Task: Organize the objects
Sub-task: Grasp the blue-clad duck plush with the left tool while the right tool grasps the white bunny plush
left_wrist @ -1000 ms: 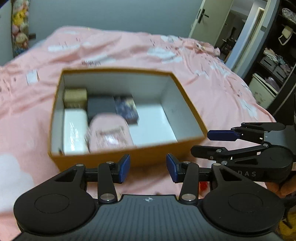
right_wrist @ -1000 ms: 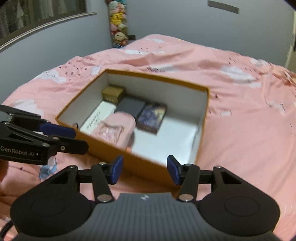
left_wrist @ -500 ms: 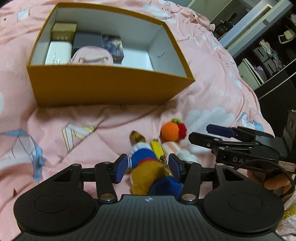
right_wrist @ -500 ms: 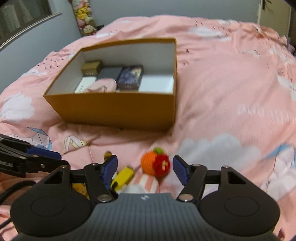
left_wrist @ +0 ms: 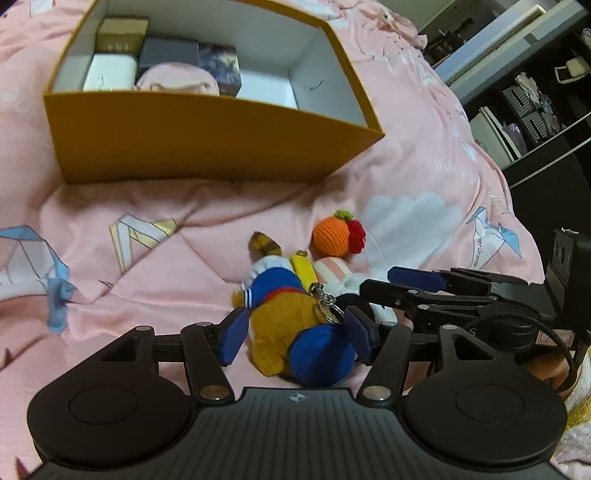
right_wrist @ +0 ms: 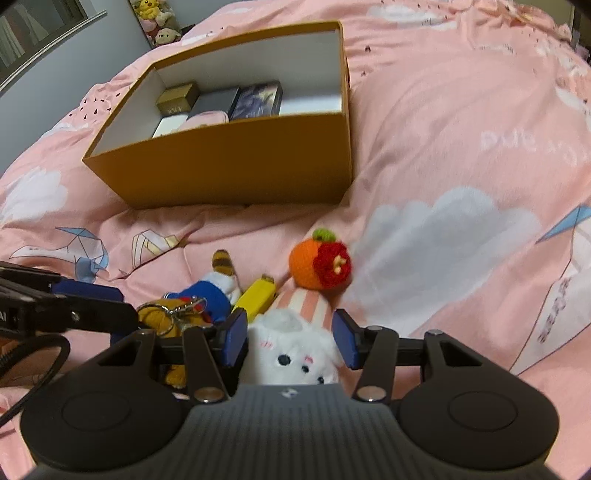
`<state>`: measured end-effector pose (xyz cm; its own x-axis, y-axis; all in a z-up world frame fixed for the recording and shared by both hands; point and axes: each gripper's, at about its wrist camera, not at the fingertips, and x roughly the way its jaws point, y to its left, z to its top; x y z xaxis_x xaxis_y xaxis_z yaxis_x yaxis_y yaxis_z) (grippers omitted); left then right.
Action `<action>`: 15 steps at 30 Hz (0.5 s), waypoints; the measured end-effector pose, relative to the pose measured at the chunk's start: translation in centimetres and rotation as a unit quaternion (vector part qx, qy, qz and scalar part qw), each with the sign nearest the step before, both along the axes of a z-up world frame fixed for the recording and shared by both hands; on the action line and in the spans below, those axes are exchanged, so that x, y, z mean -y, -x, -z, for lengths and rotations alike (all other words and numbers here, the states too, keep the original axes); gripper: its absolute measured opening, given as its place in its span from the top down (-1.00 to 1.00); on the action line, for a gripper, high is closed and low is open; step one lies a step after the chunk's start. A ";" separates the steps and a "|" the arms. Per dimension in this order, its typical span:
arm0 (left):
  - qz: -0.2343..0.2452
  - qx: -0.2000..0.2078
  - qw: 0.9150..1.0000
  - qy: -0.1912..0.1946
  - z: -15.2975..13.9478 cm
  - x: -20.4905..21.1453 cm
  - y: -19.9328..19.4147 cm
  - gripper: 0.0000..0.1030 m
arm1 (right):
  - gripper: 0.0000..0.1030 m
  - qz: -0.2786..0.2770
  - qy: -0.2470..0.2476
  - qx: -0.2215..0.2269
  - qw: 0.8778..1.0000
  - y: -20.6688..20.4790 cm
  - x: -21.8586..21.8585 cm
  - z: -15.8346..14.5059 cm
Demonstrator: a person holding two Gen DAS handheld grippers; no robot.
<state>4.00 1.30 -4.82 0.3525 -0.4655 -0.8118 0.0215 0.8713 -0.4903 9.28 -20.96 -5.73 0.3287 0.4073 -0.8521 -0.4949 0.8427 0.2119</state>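
An orange cardboard box (left_wrist: 207,144) (right_wrist: 236,162) sits on the pink bed and holds several small boxes and a pink pouch (left_wrist: 177,79). In front of it lie a brown plush toy in blue clothes (left_wrist: 291,325) (right_wrist: 207,295), a yellow stick (right_wrist: 256,297), an orange crocheted fruit (left_wrist: 330,236) (right_wrist: 314,264) and a white plush animal (right_wrist: 291,350). My left gripper (left_wrist: 295,336) is open, its fingers on either side of the brown plush. My right gripper (right_wrist: 290,339) is open, its fingers on either side of the white plush.
The pink bedspread (right_wrist: 461,147) with cloud and crane prints covers the whole surface. Dark shelves (left_wrist: 546,92) stand past the bed's right edge. Plush toys (right_wrist: 159,18) hang in the far corner by a grey wall.
Both grippers have dropped from above the box to the toys in front of it. The left fingers now flank the brown plush, the right fingers the white plush.
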 end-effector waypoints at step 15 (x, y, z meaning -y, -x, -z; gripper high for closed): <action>-0.039 -0.140 0.989 0.031 4.1 0.6 -3.0 -0.48 | -0.32 0.011 -0.009 -0.101 0.995 -1.2 0.9 2.7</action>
<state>7.00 0.73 -8.91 0.1555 -0.4975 -0.8534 -0.1884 0.8331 -0.5200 10.46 -21.86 -8.48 0.1605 0.4174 -0.8945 -0.4226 0.8480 0.3199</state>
